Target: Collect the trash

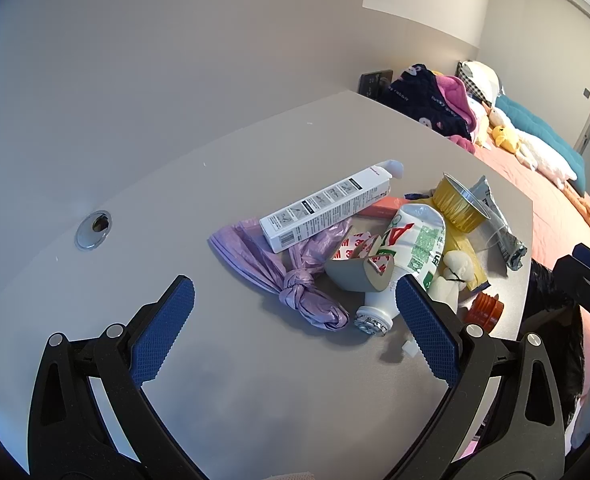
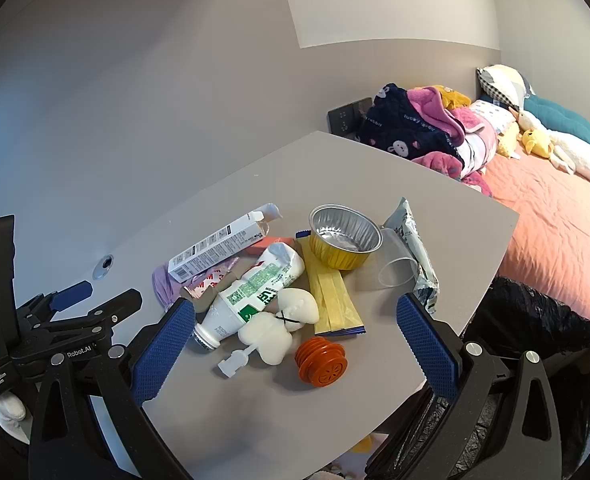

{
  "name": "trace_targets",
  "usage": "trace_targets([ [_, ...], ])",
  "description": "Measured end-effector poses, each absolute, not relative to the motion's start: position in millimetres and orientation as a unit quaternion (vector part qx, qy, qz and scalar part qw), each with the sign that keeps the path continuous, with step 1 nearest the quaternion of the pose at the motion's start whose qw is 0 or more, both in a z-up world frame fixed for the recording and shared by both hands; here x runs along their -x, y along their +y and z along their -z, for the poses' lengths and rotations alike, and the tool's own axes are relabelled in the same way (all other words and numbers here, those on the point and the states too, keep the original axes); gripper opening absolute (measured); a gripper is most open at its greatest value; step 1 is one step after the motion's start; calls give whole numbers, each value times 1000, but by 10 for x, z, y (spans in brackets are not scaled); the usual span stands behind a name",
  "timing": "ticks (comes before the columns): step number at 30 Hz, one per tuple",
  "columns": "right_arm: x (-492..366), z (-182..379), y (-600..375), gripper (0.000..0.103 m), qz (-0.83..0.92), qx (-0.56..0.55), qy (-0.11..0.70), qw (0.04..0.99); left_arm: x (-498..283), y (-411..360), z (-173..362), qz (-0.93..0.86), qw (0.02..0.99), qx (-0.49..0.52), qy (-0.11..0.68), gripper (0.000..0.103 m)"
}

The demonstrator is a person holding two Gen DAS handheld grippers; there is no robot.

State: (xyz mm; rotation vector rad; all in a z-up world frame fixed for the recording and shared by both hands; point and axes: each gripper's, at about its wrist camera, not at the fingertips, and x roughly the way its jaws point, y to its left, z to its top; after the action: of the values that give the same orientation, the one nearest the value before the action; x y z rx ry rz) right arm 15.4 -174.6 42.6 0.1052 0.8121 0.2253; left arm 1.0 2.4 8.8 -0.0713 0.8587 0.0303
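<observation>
Both sets of jaws are spread wide and hold nothing, hovering over the near edge of the grey surface (image 2: pixel 255 420) with the litter ahead of them.

Going left to right from the left gripper (image 1: pixel 295 312): a knotted lilac plastic bag (image 1: pixel 291 280) lies straight ahead between its jaws, the knot nearest. Behind it a long white carton (image 1: pixel 327 206) lies slantwise, rising to the right. Just inside the right jaw, a white milk bottle (image 1: pixel 411 252) lies on its side, cap end toward the jaws, its long axis running away and slightly right.

From the right gripper (image 2: pixel 295 320): the same bottle (image 2: pixel 255 292) lies just beyond its left jaw. A white foam lump (image 2: pixel 283 324) and an orange ribbed plug (image 2: pixel 322 362) sit between the jaws, the plug nearest and centred. A yellow packet (image 2: pixel 331 300) runs lengthwise away from the jaws. Behind it stand a gold foil cup (image 2: pixel 345 240), a clear tumbler (image 2: pixel 399 264) on its side and a silvery wrapper (image 2: pixel 415 256) by the right jaw.

A black-lined bin (image 2: pixel 535 328) stands below the surface, beyond the right jaw. The right gripper looks better placed for the plug, which is small, rigid and likely easy to pinch. The bag suits the left.
</observation>
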Motion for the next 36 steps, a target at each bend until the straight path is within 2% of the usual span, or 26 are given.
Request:
trace_targets([
  [21, -156, -308, -1675, 100, -126, -37, 397, 908, -52, 39, 61, -10, 908, 30, 419, 97],
  [29, -231, -44, -1753, 100, -111, -45, 431, 894, -169, 119, 264, -31, 896, 41, 441, 97],
  [34, -307, 165, -1778, 92, -101, -43, 459, 882, -274, 158, 438, -46, 884, 38, 463, 95],
  [36, -337, 238, -1780, 87, -99, -44, 468, 877, -334, 192, 518, -51, 876, 49, 477, 88],
])
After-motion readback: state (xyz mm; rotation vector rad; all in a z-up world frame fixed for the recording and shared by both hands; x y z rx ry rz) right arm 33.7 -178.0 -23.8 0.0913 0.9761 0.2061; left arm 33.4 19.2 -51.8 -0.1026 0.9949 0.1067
